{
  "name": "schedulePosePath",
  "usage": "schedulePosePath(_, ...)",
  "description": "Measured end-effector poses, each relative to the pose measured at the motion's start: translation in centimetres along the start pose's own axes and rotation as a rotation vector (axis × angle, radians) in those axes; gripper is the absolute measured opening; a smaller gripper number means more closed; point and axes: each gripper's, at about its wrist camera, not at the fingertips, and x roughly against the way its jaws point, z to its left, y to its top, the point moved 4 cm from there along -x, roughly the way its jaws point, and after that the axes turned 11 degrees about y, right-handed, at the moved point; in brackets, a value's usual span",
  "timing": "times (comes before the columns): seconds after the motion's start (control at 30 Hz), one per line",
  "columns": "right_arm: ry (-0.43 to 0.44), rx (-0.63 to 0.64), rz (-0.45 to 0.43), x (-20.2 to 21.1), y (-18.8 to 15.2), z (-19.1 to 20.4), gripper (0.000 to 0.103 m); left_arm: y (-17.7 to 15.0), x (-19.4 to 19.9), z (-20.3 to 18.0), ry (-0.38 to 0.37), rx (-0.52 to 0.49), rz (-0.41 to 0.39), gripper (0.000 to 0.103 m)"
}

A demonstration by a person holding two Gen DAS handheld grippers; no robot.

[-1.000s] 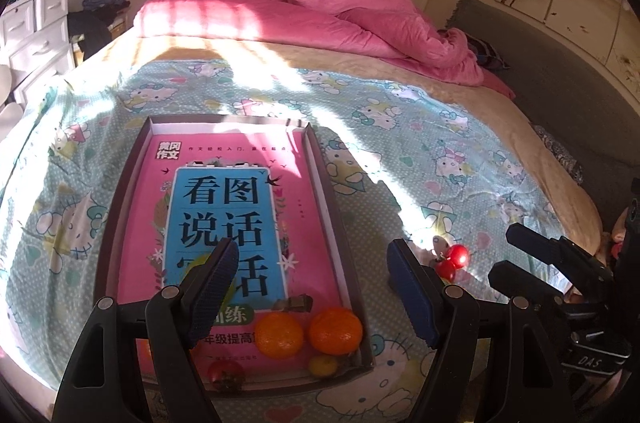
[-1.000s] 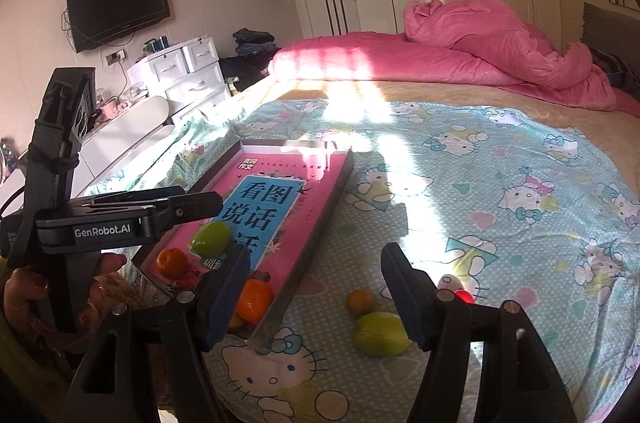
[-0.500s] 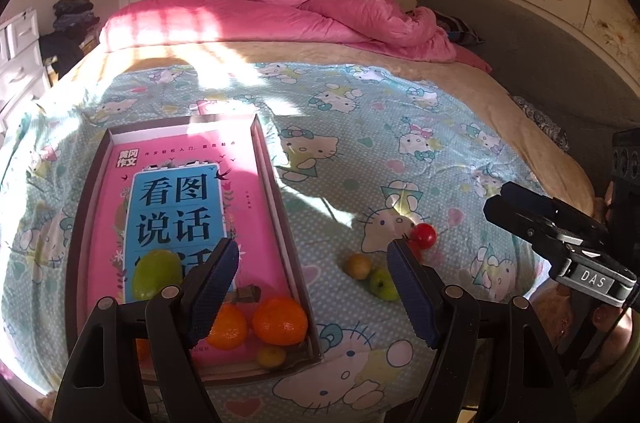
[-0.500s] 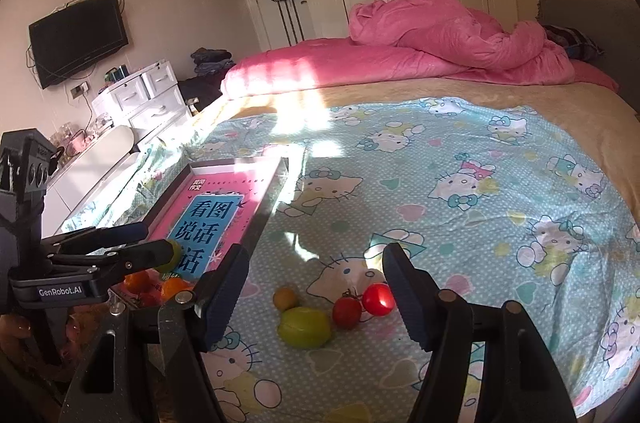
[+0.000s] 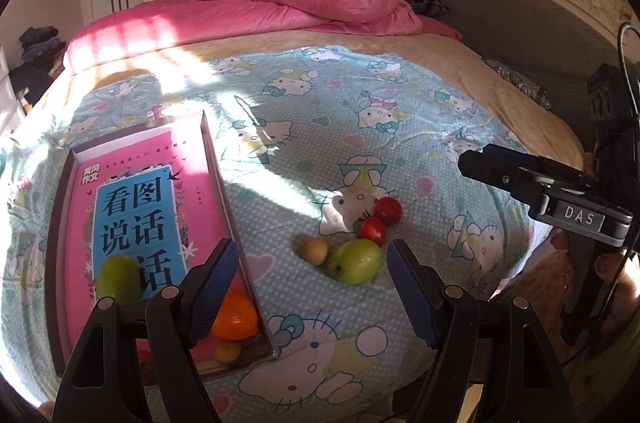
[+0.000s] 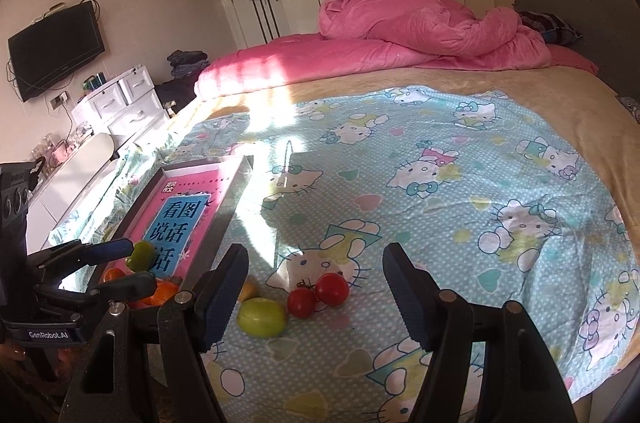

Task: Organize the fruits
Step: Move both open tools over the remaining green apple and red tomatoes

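Broadly, a bed [image 6: 440, 95] fills both views, its near half under a Hello Kitty sheet [image 6: 460, 191], with a pink quilt [image 6: 420, 27] heaped at the far end. On the sheet's left lies a shallow tray [image 5: 218, 163] holding a pink book [image 5: 132, 207] with large Chinese characters on a blue panel. At the tray's near end sit a green fruit [image 5: 118, 277], an orange [image 5: 236, 315] and a small yellow fruit [image 5: 227, 351]; a second orange [image 6: 112, 275] shows in the right wrist view.

The left gripper [image 5: 310, 293] has its jaws wide and grips nothing; its casing reads "GenRobot.AI" in the right wrist view. The right gripper [image 6: 314, 295] is likewise spread wide and empty, and a label on it reads "DAS".

Loose on the sheet, right of the tray, a green apple [image 5: 354, 261] lies between and just beyond the left jaws, with a small brown fruit [image 5: 315, 250] just beside it. Two tomatoes [image 5: 380, 219] touch each other just past the apple. In the right wrist view, apple [image 6: 262, 317] and tomatoes [image 6: 318, 295] lie between the jaws, nearer the left one.
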Motion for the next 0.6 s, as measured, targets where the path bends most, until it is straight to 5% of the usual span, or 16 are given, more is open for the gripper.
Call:
schedulePosePath(0.4,-0.04,-0.051,0.052,-0.1,-1.2,-2.6,0.069,-1.3,-2.1,-3.7,-0.008,-0.184,0.05,0.078)
schedulePosePath(0.6,-0.048,-0.037,0.101,-0.8,-1.8,-2.7,0.069,-1.7,-3.5,-5.8,-0.007,-0.36,0.064,0.078)
